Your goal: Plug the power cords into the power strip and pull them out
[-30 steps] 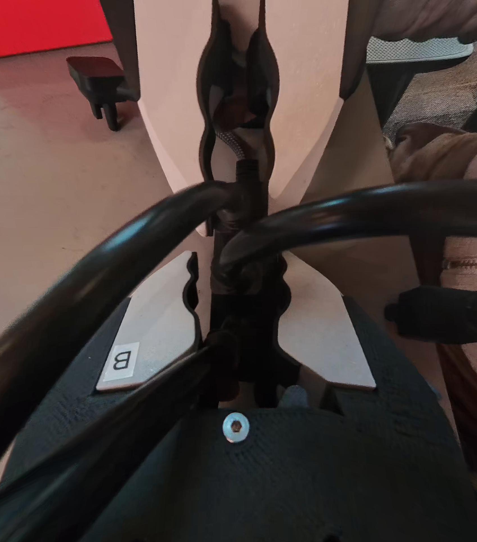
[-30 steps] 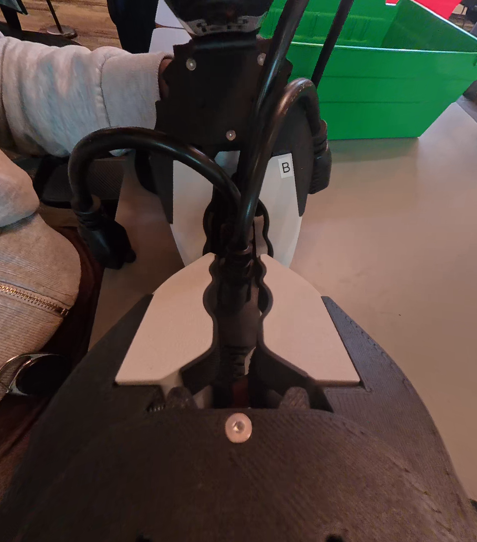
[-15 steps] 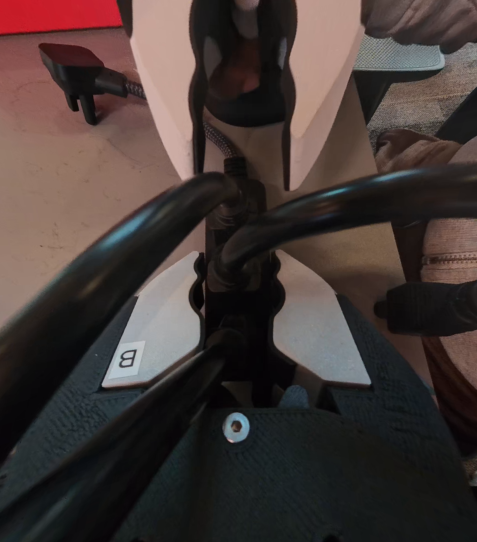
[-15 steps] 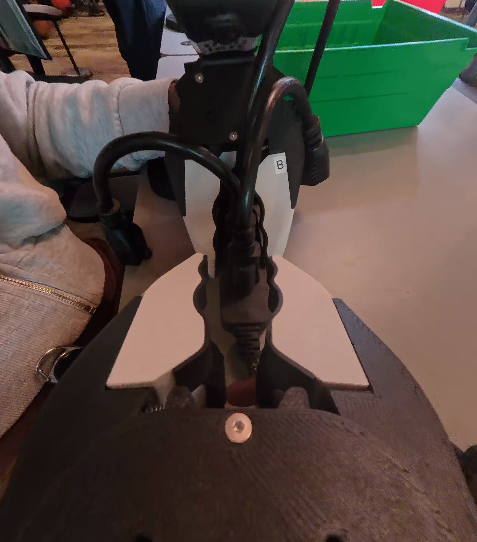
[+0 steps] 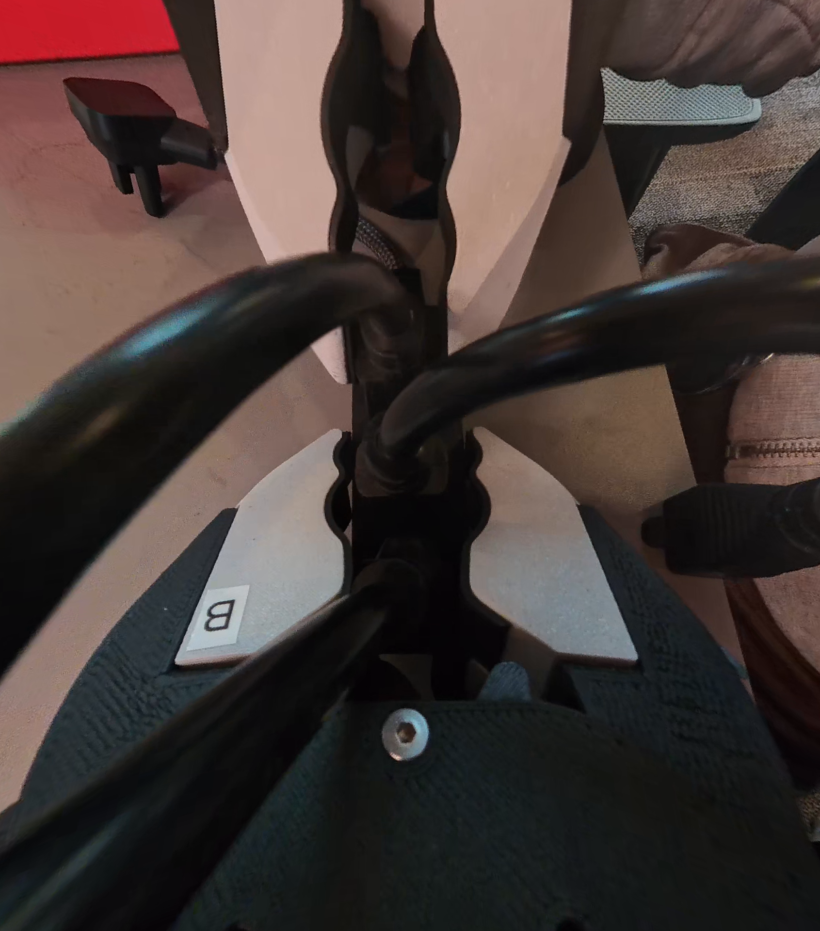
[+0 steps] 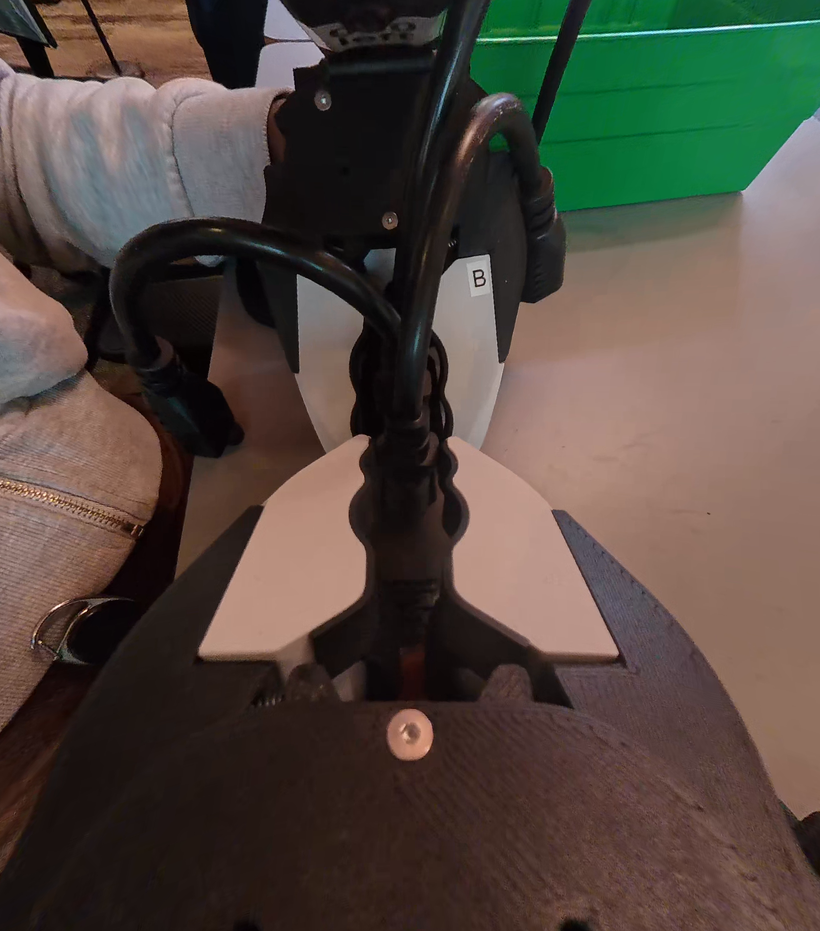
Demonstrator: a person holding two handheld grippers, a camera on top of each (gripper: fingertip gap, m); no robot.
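Observation:
A slim black power strip [image 5: 407,509] is held edge-on between the two grippers, which face each other above the table. My left gripper [image 5: 407,438] is shut on one end of it. My right gripper [image 6: 405,443] is shut on the other end [image 6: 405,549], where the braided cable leaves. The right gripper's white fingers [image 5: 271,151] fill the top of the left wrist view. The left gripper's white fingers [image 6: 468,352] show in the right wrist view. Thick black power cords [image 5: 146,403] [image 6: 246,242] loop up out of the strip. Their sockets are hidden.
The strip's flat black plug [image 5: 120,106] lies on the beige table [image 6: 675,403]. A green bin [image 6: 675,101] stands at the back. A cord's loose connector [image 5: 750,529] hangs by the person's lap. A grey sleeve [image 6: 70,151] is to the left. About 4 cm separates my left fingertips from my right.
Half a second ago my right gripper had opened and drawn back from the strip. It has now come forward and shut on the strip's end again. My left gripper kept its hold.

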